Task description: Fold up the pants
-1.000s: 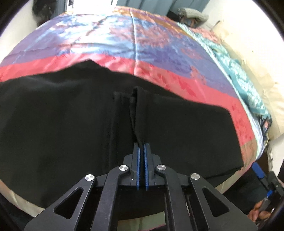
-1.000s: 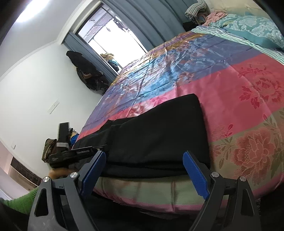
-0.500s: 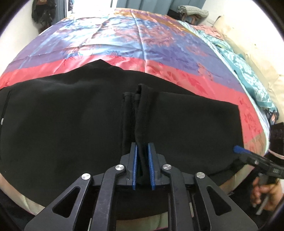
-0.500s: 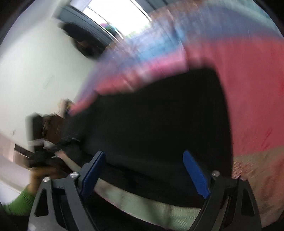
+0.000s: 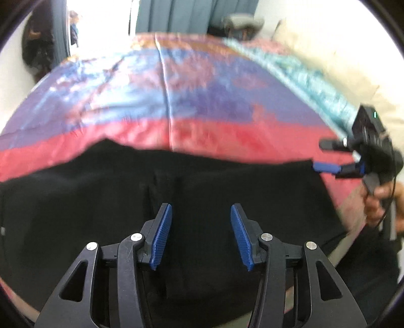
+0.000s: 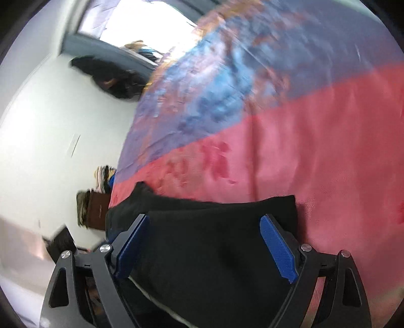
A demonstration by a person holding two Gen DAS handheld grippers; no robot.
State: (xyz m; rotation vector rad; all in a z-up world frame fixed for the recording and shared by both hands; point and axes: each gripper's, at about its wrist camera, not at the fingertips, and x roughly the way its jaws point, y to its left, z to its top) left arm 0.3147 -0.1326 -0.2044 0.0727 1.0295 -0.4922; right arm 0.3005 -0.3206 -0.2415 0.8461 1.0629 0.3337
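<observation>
Black pants (image 5: 101,214), matte soft fabric, lie flat in a broad dark slab along the near edge of the bed; in the right wrist view they show a squared corner (image 6: 290,201) and a layered fold edge. Bedspread (image 5: 202,96) is glossy satin in bands of red, purple and blue with a floral print and a centre seam.

Left tool (image 5: 201,234): ribbed blue pads spread wide, holding nothing, over the pants. Half a second ago it was pinched narrow on a raised ridge of fabric; that ridge is now let go and only a faint crease shows. Right tool (image 6: 205,247): pads wide, nothing held, low over the pants corner; in the left wrist view it has moved up to the far right corner of the pants (image 5: 328,167), hand (image 5: 378,199) on its handle.

Both views motion-blurred. Room: white walls, bright window (image 6: 141,27), grey-blue curtains (image 5: 171,17), dark clothes hanging (image 6: 111,78), cream bedding (image 5: 328,70) at right.
</observation>
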